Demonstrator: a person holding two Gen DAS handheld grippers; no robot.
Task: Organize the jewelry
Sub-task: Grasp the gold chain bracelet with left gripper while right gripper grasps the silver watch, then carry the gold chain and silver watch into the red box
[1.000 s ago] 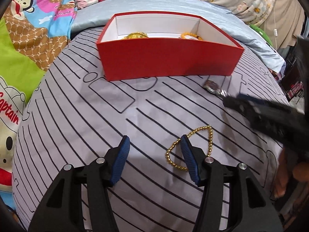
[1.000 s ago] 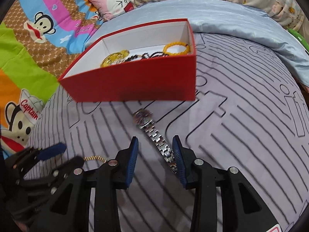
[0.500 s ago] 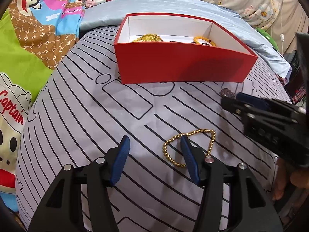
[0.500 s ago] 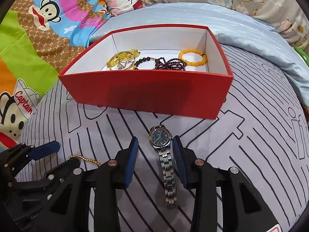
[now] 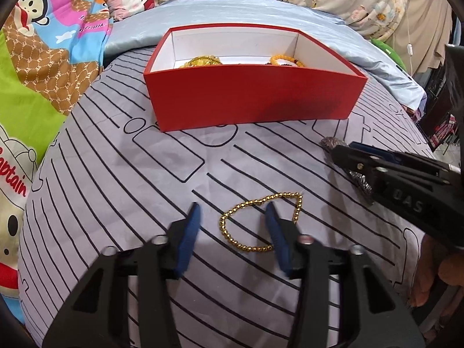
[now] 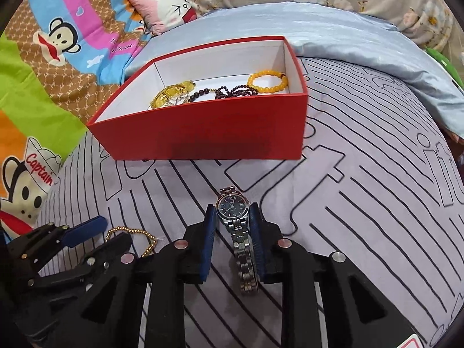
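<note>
Two handheld grippers work over a bed covered in a grey sheet (image 6: pixel 362 203) with black line patterns. A red box (image 6: pixel 208 133) with a white inside sits at the far side, already holding a yellow bead bracelet (image 6: pixel 268 81), a dark bead string (image 6: pixel 229 91) and a yellow-green piece at its left end.

The right gripper (image 6: pixel 233 217) has its fingers narrowed around a silver watch (image 6: pixel 233 207) with a dark face, lying flat on the sheet near the box. The pads look to be touching the watch case, though a firm pinch cannot be confirmed.

The left gripper (image 5: pixel 232 217) is spread wide over a gold bead chain (image 5: pixel 258 223), with its right finger resting inside the chain's loop.

The step in hand appears to be picking up both pieces. Next, each gripper would need to close fully, lift, and clear the box's near wall. The grippers sit close together and could bump.
</note>
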